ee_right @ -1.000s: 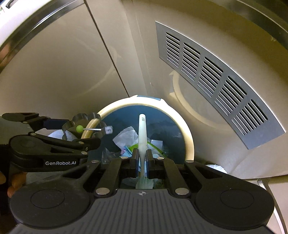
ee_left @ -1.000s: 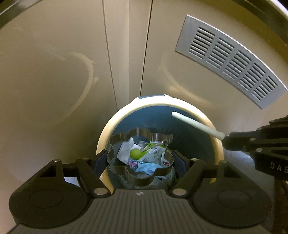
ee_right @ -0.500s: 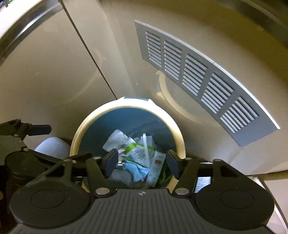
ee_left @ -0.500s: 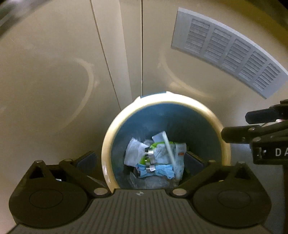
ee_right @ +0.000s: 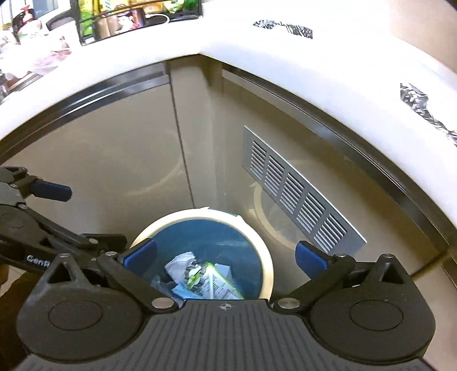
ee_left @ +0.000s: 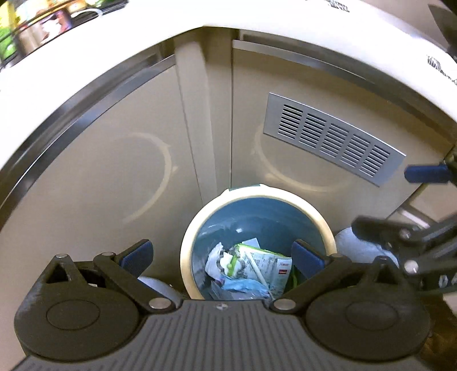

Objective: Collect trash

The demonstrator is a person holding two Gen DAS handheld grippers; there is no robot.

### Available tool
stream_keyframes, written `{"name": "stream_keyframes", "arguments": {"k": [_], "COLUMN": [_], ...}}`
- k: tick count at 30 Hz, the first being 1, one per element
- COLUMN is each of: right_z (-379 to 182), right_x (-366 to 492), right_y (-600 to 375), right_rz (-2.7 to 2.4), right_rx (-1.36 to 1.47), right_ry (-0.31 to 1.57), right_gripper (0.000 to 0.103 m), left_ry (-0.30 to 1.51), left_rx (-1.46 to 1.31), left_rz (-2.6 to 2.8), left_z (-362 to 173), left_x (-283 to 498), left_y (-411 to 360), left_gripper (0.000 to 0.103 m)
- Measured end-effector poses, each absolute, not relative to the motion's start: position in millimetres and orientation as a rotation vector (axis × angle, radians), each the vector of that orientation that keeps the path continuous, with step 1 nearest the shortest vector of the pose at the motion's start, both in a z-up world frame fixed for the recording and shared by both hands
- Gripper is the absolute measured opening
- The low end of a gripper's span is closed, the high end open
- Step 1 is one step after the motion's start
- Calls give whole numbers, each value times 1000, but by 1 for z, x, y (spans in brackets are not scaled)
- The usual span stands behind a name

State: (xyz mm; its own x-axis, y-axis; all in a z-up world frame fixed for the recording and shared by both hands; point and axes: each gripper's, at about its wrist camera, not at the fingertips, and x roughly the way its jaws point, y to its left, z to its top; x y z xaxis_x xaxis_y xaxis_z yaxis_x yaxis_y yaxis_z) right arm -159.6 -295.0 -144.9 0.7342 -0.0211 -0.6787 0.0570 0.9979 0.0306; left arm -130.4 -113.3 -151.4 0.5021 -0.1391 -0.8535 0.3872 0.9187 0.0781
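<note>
A round bin [ee_left: 257, 197] with a cream rim and blue inside stands on the floor against beige cabinet doors. It holds crumpled paper, a green-and-white wrapper [ee_left: 254, 258], a white stick [ee_left: 258, 272] and a metal ring with a green ball [ee_right: 192, 275]. My left gripper [ee_left: 222, 254] hangs open above the bin with nothing between its fingers. My right gripper [ee_right: 225, 254] is over the bin rim [ee_right: 200, 212]; its jaws are opening and nothing is between them. Each gripper shows at the edge of the other's view.
A metal vent grille [ee_left: 331, 145] is set in the right cabinet door. A white countertop [ee_right: 285, 57] juts out above, with foil scraps [ee_right: 282, 27] on it. Pale rounded objects [ee_left: 360, 245] sit on the floor beside the bin.
The left gripper let go of the metal ring and the right let go of the white stick; both now lie in the bin. Both grippers opened wide and rose, bringing the countertop into view.
</note>
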Motion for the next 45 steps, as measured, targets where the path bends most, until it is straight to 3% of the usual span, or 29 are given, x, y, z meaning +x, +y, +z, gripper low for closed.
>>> {"name": "stream_keyframes", "arguments": {"k": [18, 28, 32, 45], "right_z": [-131, -119, -124, -141], "right_x": [-192, -203, -200, -178], "right_y": [-284, -279, -278, -274], "right_rz": [-107, -116, -105, -48], "right_rx": [63, -34, -47, -22], "right_ry": [771, 681, 723, 812], "right_gripper": [103, 103, 103, 103], "left_ry": [952, 962, 1056, 1051], "left_rx": [285, 374, 260, 289], "left_rz": [-212, -200, -170, -130], "left_z": [-127, -106, -113, -136], "left_x": [-156, -149, -144, -139], "left_y": [-105, -110, -103, -106], "left_gripper": [103, 103, 103, 103]}}
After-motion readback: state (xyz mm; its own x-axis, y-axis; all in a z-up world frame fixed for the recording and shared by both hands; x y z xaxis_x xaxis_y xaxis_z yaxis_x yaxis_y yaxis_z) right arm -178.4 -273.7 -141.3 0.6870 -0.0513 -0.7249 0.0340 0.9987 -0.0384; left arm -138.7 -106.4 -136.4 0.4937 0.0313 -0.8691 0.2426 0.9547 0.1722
